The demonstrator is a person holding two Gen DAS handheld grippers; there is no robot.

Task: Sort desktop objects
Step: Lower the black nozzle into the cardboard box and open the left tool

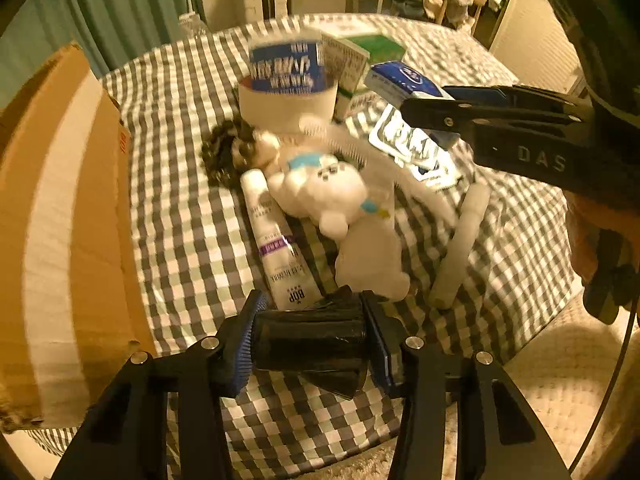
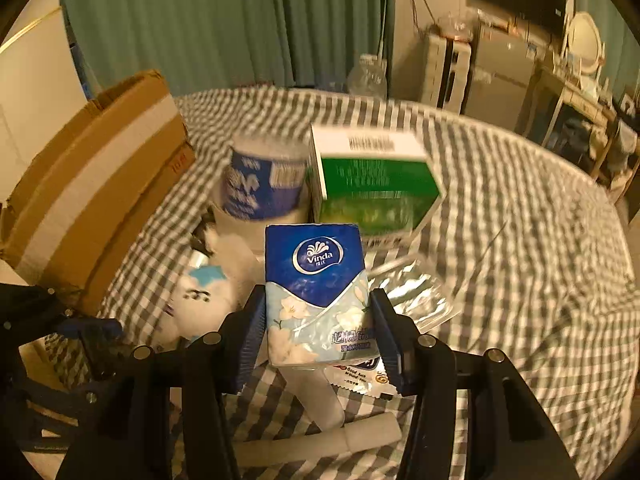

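Hanging above the checked cloth (image 1: pixel 192 220), a black cup (image 1: pixel 312 344) is clamped by the left gripper (image 1: pixel 314 340); a tissue pack (image 2: pixel 318 296) is clamped by the right gripper (image 2: pixel 318 330), over the clutter.

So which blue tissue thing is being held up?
The small Vinda tissue pack, squeezed between the right gripper's fingers. The blue-wrapped roll sits on the table behind.

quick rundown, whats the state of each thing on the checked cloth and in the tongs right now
left tongs: shut on a black ribbed object
right tongs: shut on the blue tissue pack
cardboard box: flaps open
plush toy: lying in the pile
white tube: lying flat, capped
green box: closed, lying on the cloth
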